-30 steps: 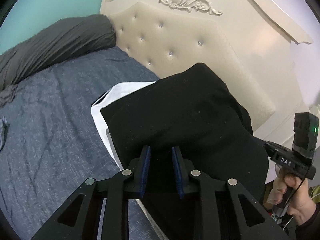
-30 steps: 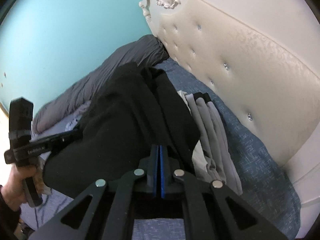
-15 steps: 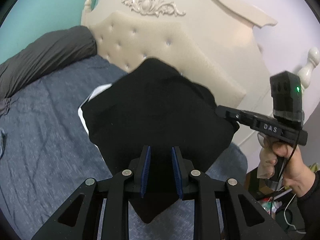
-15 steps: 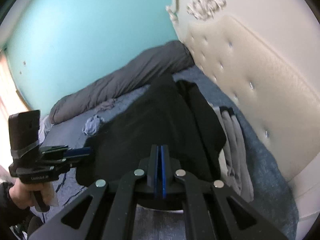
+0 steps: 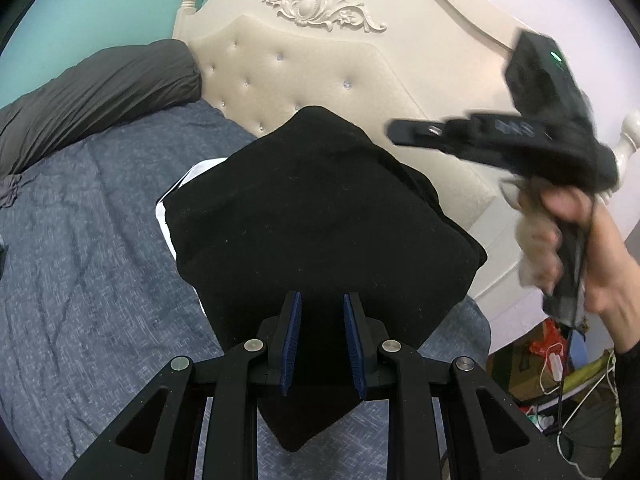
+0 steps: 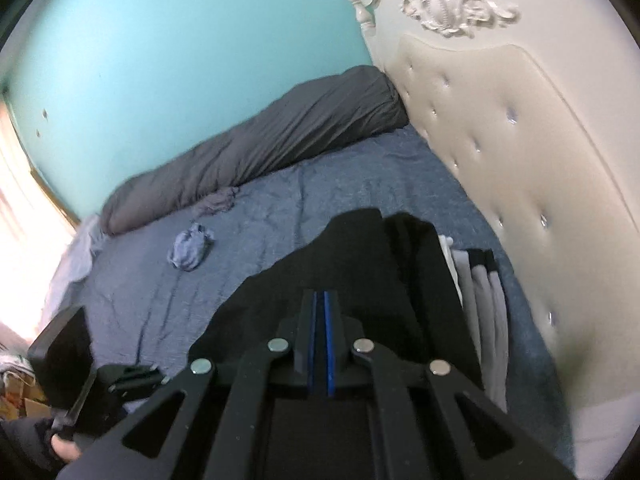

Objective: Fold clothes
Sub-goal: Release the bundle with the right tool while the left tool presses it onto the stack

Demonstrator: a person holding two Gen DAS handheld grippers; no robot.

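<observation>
Left claw [image 5: 321, 344] pinches the folded black garment [image 5: 320, 216] stretching ahead of it.

Cream tufted headboard [image 5: 304, 80] with carved ornament [image 5: 320, 6] on top. Blue-grey bedsheet [image 5: 80, 240] wrinkled. Dark grey rolled duvet [image 6: 256, 152] along teal wall [image 6: 180, 40]. Clutter with cables [image 5: 560, 364] on floor beside bed, low right of left view.

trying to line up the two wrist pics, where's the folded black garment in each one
Left wrist: black garment fills the centre, running down between the left gripper's pads.
Right wrist: black garment sits low centre, just beyond the right gripper.
Shared landmark: the grey bolster pillow along the teal wall.
</observation>
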